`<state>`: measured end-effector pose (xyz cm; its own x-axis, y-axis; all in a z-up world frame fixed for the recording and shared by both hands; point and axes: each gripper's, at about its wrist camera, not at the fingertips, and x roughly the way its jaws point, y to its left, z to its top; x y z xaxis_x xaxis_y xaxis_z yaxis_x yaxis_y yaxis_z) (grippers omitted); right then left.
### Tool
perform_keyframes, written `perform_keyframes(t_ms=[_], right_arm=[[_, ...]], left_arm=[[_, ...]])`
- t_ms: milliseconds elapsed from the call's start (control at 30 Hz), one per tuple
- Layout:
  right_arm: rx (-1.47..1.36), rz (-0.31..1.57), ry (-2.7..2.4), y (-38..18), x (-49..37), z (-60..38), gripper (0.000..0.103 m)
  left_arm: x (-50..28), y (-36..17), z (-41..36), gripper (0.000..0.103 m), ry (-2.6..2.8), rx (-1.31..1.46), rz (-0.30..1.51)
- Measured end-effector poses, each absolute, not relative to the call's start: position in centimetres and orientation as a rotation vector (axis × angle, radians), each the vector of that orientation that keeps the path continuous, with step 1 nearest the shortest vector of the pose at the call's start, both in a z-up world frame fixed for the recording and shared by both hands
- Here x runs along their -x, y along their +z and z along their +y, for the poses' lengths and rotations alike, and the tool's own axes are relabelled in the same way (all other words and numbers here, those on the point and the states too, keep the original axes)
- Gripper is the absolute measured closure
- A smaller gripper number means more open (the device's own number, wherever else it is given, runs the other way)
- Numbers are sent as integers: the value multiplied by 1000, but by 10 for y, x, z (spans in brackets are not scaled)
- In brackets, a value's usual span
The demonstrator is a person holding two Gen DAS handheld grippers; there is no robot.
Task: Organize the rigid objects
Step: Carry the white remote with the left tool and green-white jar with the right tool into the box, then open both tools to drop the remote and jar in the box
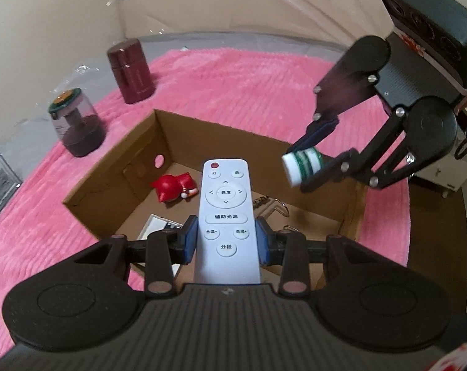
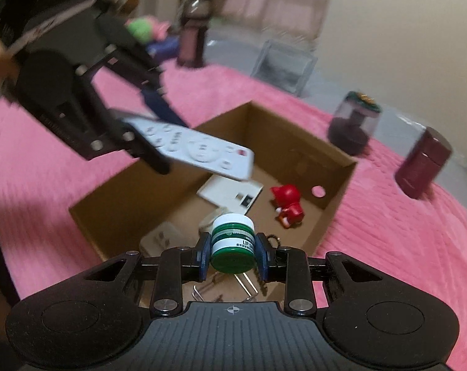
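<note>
I have the white remote (image 1: 225,216) pinched across its width in my left gripper (image 1: 226,241), hanging over the open cardboard box (image 1: 116,167) so it can drop straight in. My right gripper (image 2: 232,255) clamps the green-and-white lip balm jar (image 2: 232,241) by its sides, also above the box. Inside lie a red figurine (image 1: 171,189), a white card (image 2: 230,193) and what look like keys, blurred. The dark red canister (image 1: 131,74) and domed jar (image 1: 76,123) wait on the pink rug (image 1: 233,92).
</note>
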<state>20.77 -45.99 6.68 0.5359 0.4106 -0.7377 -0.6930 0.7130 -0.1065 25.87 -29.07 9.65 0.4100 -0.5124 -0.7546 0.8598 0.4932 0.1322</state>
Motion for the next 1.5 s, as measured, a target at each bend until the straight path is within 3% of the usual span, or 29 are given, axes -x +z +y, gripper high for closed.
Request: perform_keyframes(t_ms=[800,1500], right_arm=[[679,944,826,5,-273,-423,76],[847,1008,924,-31,-291,-395,76]], left_arm=[[-354,30,-330,70,-869,-679,867],[-375,-9,-343,69,-967,-906,876]])
